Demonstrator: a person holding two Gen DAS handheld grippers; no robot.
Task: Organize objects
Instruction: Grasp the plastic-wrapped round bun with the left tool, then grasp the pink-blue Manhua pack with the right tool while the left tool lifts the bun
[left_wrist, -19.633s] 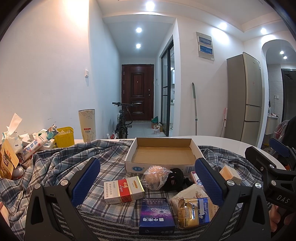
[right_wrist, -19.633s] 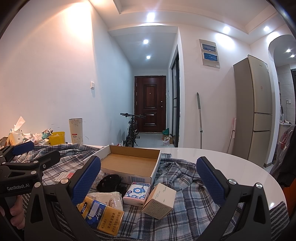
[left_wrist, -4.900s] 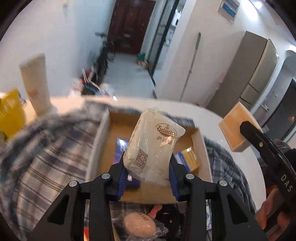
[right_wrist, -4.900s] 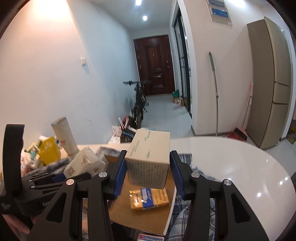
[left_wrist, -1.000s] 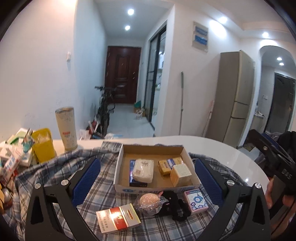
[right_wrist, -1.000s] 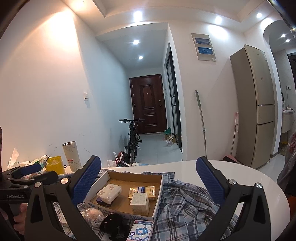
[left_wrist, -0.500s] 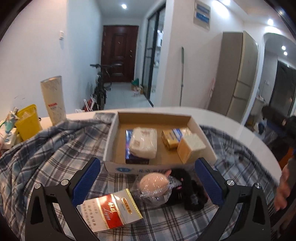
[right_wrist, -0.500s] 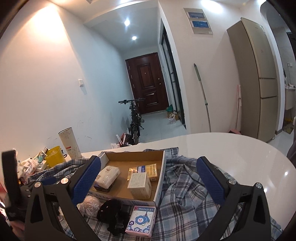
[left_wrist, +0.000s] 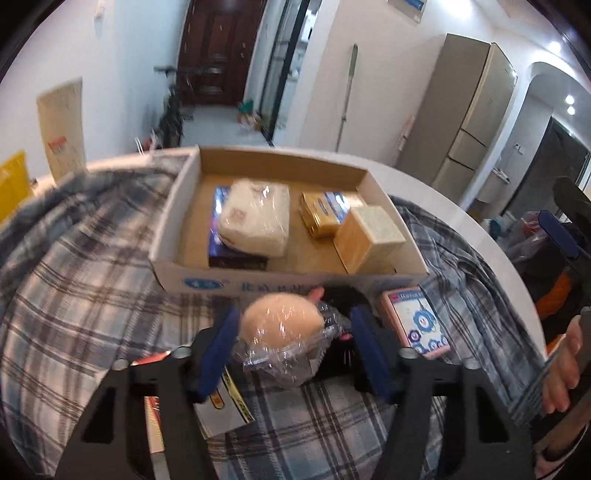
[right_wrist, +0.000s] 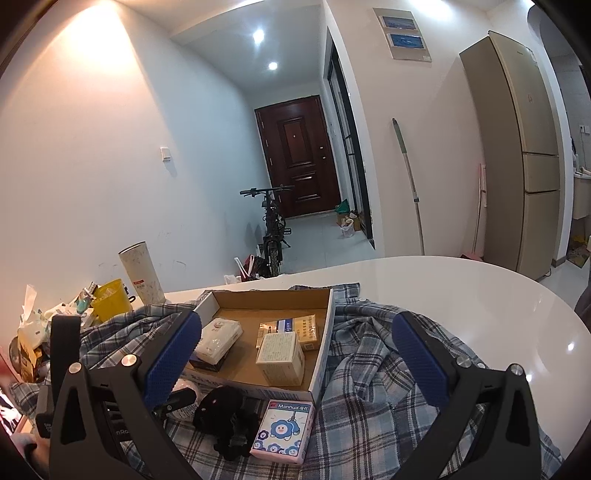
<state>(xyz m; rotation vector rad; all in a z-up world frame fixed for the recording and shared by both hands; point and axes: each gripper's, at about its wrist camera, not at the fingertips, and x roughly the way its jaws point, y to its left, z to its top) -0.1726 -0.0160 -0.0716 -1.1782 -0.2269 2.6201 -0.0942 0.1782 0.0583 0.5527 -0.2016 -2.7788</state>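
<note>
A plastic-wrapped round bun (left_wrist: 282, 325) lies on the plaid cloth just in front of the cardboard box (left_wrist: 229, 284). My left gripper (left_wrist: 293, 343) straddles it and its jaws are closing; the left pad is at the bun's side, while the right pad (left_wrist: 365, 347) still stands apart from the wrap. The box holds a white wrapped pack (left_wrist: 258, 218), a gold pack (left_wrist: 321, 214), a tan carton (left_wrist: 369, 236) and a dark blue box. My right gripper (right_wrist: 295, 354) hovers open over the box's near edge (right_wrist: 325, 347) with nothing between its fingers.
A pink card pack (left_wrist: 417, 321) and a black bundle (right_wrist: 225, 417) lie right of the bun. A red and white carton (left_wrist: 221, 402) sits under the left gripper. A yellow tub (right_wrist: 110, 302), tall cup (right_wrist: 142, 273) and clutter fill the table's left.
My left gripper has dropped and tilted down onto the bun, and its jaws have narrowed from wide open. The right gripper has sunk slightly towards the box.
</note>
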